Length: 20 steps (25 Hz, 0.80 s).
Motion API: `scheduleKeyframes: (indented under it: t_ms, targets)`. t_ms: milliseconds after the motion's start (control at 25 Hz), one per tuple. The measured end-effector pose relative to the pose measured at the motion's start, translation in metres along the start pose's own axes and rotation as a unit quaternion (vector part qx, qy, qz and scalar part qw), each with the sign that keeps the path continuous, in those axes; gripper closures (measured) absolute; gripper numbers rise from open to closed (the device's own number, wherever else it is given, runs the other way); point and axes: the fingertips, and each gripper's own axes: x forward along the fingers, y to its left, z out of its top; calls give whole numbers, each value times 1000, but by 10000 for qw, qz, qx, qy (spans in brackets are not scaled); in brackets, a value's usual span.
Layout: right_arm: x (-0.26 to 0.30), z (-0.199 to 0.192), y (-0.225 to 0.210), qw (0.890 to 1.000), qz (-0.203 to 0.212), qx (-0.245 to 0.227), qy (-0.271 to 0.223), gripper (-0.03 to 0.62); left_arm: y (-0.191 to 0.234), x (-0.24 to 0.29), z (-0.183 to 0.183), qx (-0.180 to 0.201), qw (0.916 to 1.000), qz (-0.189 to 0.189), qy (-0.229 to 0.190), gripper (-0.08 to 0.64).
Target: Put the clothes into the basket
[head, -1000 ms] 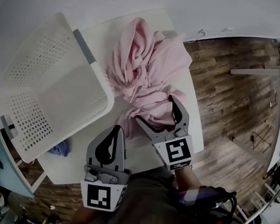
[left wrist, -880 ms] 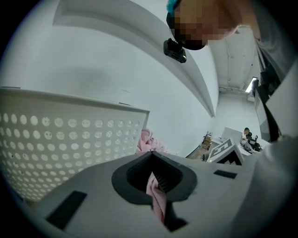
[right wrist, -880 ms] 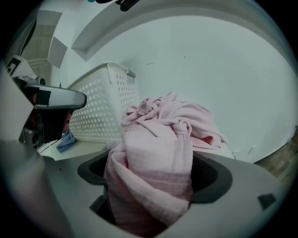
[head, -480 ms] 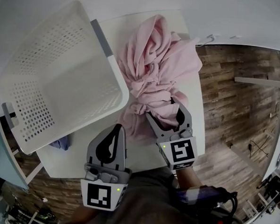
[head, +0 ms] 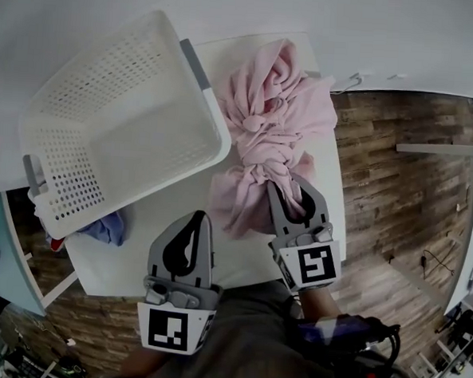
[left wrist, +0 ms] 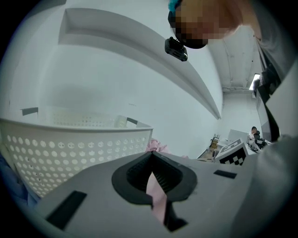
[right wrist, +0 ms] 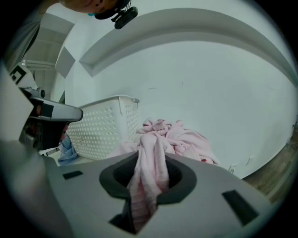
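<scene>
A fold of the crumpled pink cloth garment (head: 274, 119), heaped on the white table (head: 166, 224) beside the white perforated plastic basket (head: 132, 138), is pinched by the right gripper (head: 288, 187), whose jaws have just been closing on it, presumably for lifting; the left gripper (head: 193, 220) is held pressed together, empty.

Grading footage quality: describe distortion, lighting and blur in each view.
Head view: dim, and the fisheye bows the table edge. Left gripper view: black round vignette, basket rim curved. Right gripper view: pink garment sharp up close, edges dark.
</scene>
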Motion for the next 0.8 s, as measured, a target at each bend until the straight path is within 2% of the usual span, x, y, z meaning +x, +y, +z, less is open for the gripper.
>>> scheduleKeyframes:
  t_ms: [240, 480, 680, 800]
  targets:
    - [-19, 44, -2, 9980, -144, -55, -610, 502, -3, -23, 22, 58, 9996, 115, -254, 552]
    - [-36, 90, -8, 9932, -305, -215, -1101, 503, 0, -44, 56, 196, 9968, 231, -738, 552]
    - [-51, 134, -13, 9870, -485, -371, -1483, 503, -1, -60, 85, 286, 9921, 234, -1197, 552]
    - [-62, 169, -10, 9792, -572, -509, -1879, 503, 3, -69, 102, 294, 9888, 251, -1440, 552]
